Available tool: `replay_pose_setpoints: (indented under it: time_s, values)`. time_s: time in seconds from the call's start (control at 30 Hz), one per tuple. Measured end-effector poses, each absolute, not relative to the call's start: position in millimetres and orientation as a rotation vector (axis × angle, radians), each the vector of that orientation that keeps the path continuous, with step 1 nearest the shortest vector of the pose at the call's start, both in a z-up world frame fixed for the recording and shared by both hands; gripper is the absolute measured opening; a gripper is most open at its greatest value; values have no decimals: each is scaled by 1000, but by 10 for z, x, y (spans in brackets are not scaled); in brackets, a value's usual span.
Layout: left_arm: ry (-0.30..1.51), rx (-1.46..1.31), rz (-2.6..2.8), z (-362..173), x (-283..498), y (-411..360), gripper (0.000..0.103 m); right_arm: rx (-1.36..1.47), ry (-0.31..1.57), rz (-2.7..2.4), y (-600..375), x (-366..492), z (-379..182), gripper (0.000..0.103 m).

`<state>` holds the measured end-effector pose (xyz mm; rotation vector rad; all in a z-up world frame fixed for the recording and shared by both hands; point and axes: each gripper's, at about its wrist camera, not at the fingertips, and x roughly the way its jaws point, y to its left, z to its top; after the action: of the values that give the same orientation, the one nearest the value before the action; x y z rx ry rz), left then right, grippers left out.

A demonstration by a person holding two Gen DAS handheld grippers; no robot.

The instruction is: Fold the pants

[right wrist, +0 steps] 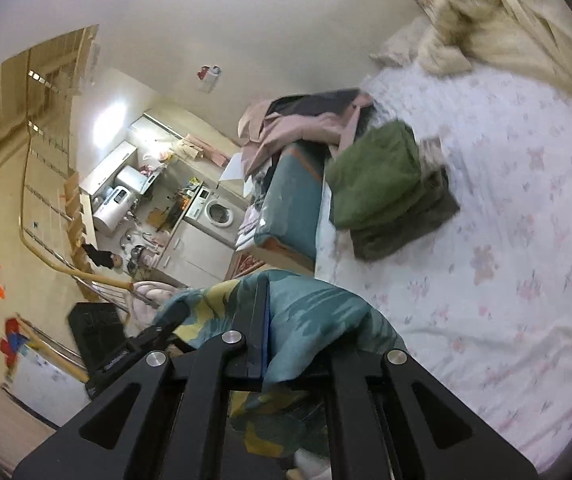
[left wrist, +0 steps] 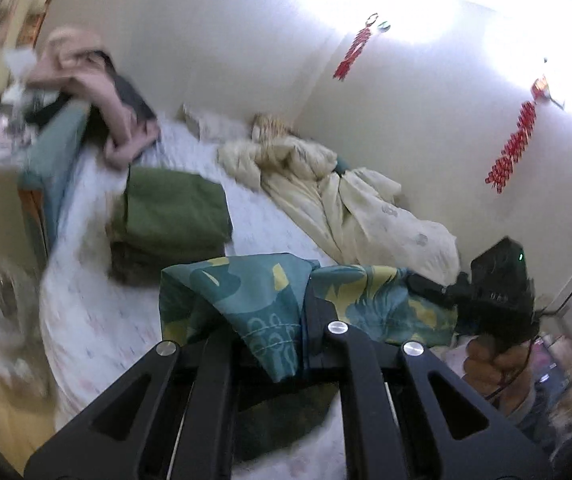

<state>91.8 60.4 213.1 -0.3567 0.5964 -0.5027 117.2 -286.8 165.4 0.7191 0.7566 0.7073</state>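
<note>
The pants (left wrist: 246, 300) are teal with yellow leaf shapes, and they hang stretched between both grippers above the bed. In the left wrist view my left gripper (left wrist: 309, 300) is shut on one part of the cloth, which drapes over its fingers. To the right, my right gripper (left wrist: 416, 282) pinches the same cloth, held by a hand (left wrist: 490, 364). In the right wrist view my right gripper (right wrist: 261, 312) is shut on the pants (right wrist: 318, 312). My left gripper (right wrist: 180, 314) grips the cloth at the left. Both sets of fingertips are hidden by cloth.
The bed (right wrist: 506, 280) has a white flowered sheet. A folded stack of green and brown clothes (left wrist: 170, 216) (right wrist: 382, 176) lies on it. A cream duvet (left wrist: 346, 200) is bunched by the wall. Pink and dark clothes (left wrist: 114, 92) are heaped at the bed's end. A kitchen corner (right wrist: 190, 208) lies beyond.
</note>
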Motion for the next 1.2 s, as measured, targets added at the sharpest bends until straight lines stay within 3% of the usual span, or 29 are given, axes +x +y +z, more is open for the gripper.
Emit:
replay_pose_setpoints:
  time_s: [0.13, 0.27, 0.43, 0.57, 0.63, 0.7, 0.8, 0.9, 1.03, 1.2]
  values:
    - [652, -367, -490, 1802, 922, 639, 6, 715, 799, 699, -2839, 1219, 1386, 5]
    - [860, -434, -453, 907, 957, 607, 6, 713, 939, 644, -2812, 1219, 764, 6]
    - [1279, -483, -325, -561, 911, 504, 8, 721, 1355, 456, -2805, 1112, -829, 12]
    - [1601, -349, -162, -1334, 693, 488, 13, 563, 1675, 205, -2853, 808, -1581, 13]
    - [1597, -309, -137, -1298, 633, 537, 13, 461, 1663, 157, -2855, 763, -1447, 13]
    - [1561, -219, -111, -1121, 612, 554, 23, 368, 1583, 161, -2818, 787, -1126, 13]
    - [1404, -141, -107, -664, 613, 577, 27, 281, 1441, 168, -2797, 843, -648, 13]
    - [1264, -103, -131, -384, 749, 480, 27, 268, 1388, 253, -2662, 935, -510, 13]
    - [1288, -96, -177, -614, 1016, 273, 27, 277, 1479, 283, -2445, 1025, -916, 13]
    - [1470, -61, -171, -1235, 1027, 111, 27, 184, 1684, 238, -2372, 915, -1587, 10]
